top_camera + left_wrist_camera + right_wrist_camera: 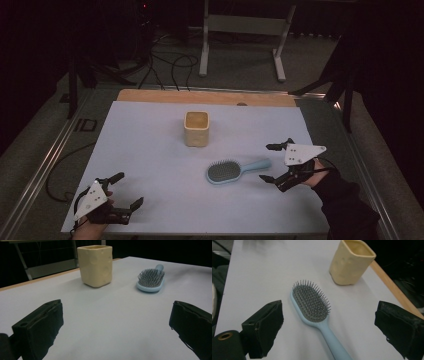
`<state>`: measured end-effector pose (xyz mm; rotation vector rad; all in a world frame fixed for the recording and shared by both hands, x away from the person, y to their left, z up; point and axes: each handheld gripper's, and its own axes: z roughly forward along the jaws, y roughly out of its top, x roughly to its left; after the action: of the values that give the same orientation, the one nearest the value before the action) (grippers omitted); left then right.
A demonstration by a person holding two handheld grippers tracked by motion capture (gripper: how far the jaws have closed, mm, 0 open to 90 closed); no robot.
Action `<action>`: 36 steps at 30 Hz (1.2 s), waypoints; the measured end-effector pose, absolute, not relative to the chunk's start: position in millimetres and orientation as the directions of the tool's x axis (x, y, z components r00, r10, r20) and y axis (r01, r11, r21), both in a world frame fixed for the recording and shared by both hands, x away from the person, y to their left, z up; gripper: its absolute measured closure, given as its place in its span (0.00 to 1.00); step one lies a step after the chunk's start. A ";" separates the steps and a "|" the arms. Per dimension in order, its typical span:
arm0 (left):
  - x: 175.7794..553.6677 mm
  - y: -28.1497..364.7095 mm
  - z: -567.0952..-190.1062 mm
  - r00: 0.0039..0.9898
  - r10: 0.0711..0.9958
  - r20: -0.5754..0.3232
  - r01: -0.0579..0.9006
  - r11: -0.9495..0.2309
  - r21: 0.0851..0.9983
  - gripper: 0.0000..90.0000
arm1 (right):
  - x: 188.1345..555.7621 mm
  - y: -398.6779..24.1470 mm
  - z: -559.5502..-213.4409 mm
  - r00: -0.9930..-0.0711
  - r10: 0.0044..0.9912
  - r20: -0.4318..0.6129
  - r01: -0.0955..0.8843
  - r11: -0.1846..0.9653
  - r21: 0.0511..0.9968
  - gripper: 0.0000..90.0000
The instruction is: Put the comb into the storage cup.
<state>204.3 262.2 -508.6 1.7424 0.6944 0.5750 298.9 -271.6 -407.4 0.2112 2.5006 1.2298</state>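
Dim room, pale table (150, 150); hairbrush (235, 170) handle-end cut off between right gripper (270, 162) jaws; both grippers' jaws apart.

White table (150, 150); cables (170, 65), metal frame (205, 45) beyond.

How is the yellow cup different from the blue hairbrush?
The cream-yellow cup stands upright with its open mouth facing up, while the light blue hairbrush lies flat with its grey bristles facing up. The cup is squarish and blocky; the hairbrush is long, with an oval head and a slim handle. The cup sits farther back on the table; the hairbrush lies nearer the right gripper. Both rest on the table, and neither is being held.
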 end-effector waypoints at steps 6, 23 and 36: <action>204.5 261.6 -508.7 0.711 0.703 0.033 0.161 -0.208 0.965 0.00 | 310.0 -266.2 -407.7 -0.940 0.240 -0.244 -0.036 0.640 0.768 0.09; 204.3 261.2 -508.1 0.714 0.699 0.035 0.157 -0.209 0.965 0.00 | 333.7 -244.2 -428.1 -0.968 0.107 -0.227 -0.071 0.750 0.657 0.10; 204.5 261.1 -508.5 0.719 0.695 0.032 0.157 -0.207 0.966 0.00 | 347.5 -231.2 -443.4 -0.980 0.047 -0.196 -0.075 0.817 0.571 0.11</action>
<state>204.5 261.1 -508.5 1.7421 0.6795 0.5659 347.5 -231.2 -443.4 -0.0224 2.8004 0.8929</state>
